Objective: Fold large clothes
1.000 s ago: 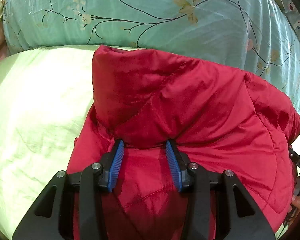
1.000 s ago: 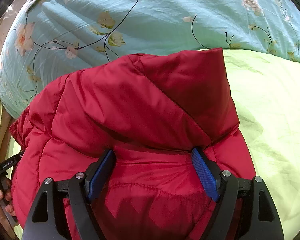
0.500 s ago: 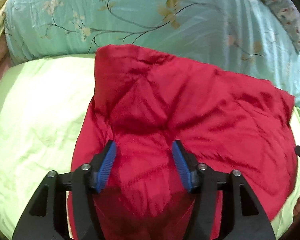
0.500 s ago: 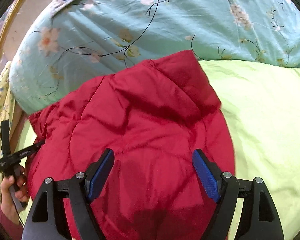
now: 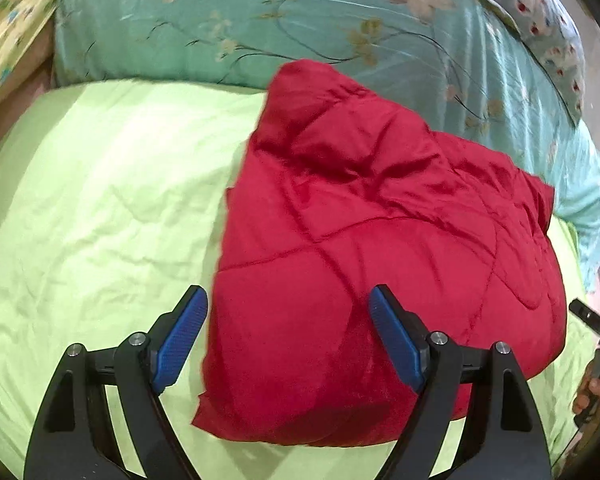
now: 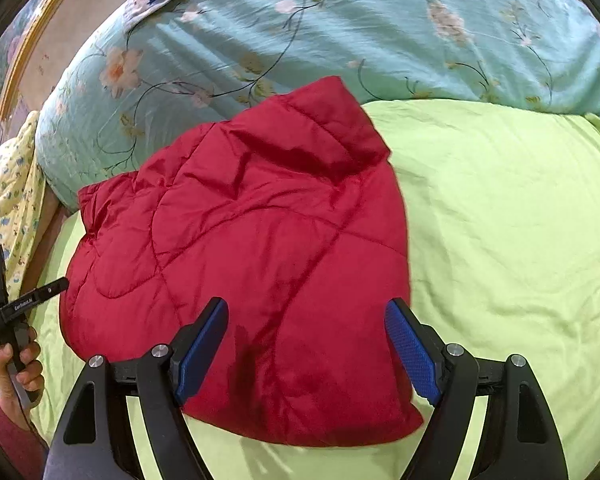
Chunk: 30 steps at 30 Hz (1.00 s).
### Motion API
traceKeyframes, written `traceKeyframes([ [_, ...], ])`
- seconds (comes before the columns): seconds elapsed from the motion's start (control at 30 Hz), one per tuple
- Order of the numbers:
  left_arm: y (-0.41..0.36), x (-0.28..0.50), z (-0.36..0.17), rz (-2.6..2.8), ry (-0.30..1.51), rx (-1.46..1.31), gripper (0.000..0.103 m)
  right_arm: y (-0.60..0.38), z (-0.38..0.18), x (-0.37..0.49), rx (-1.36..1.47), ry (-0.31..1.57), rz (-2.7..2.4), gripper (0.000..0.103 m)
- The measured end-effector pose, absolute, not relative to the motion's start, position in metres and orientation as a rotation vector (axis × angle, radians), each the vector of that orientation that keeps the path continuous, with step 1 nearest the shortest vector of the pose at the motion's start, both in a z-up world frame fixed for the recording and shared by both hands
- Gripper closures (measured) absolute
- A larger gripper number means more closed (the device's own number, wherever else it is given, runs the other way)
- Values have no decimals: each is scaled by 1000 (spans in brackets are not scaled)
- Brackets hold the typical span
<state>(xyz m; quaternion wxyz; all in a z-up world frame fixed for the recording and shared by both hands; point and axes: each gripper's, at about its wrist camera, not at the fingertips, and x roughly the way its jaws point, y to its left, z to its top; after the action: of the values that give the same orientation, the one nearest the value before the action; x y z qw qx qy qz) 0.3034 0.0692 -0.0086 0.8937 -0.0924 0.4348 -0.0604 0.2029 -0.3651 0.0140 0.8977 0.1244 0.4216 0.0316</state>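
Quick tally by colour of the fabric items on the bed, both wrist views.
Red: 1, the quilted jacket, folded
Lime green: 1, the bed sheet
Teal floral: 1, the duvet
Yellow floral: 1, the cloth at the edge
Total: 4

The folded red quilted jacket (image 5: 380, 264) lies on the lime-green bed sheet (image 5: 100, 208), ahead of and below both tools. Beyond it, the teal floral duvet (image 6: 340, 28) is bunched along the bed's far side, touching the jacket's far edge. Bare sheet lies outward of the left tool (image 5: 288, 340) and the right tool (image 6: 308, 348).
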Motion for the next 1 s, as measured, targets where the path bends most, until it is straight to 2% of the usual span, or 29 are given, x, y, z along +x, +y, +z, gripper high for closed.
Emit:
traceKeyframes([
  [0.43, 107, 322, -45, -291, 954, -449, 19, -402, -23, 221, 455, 945, 109, 19],
  [0.53, 114, 333, -58, -336, 974, -535, 16, -408, -35, 234, 523, 967, 139, 17],
  [0.6, 113, 338, -63, -354, 977, -543, 13, -411, -40, 242, 539, 964, 152, 10],
  [0.7, 107, 345, -69, -385, 996, -543, 4, -409, -49, 255, 553, 971, 184, 5],
  [0.8, 100, 352, -80, -435, 1025, -589, 2, -409, -60, 264, 617, 997, 217, 5],
  [0.87, 95, 352, -80, -445, 1017, -586, 5, -407, -61, 266, 638, 994, 226, 5],
  [1.0, 86, 347, -71, -452, 979, -539, 24, -396, -58, 265, 623, 994, 214, 24],
])
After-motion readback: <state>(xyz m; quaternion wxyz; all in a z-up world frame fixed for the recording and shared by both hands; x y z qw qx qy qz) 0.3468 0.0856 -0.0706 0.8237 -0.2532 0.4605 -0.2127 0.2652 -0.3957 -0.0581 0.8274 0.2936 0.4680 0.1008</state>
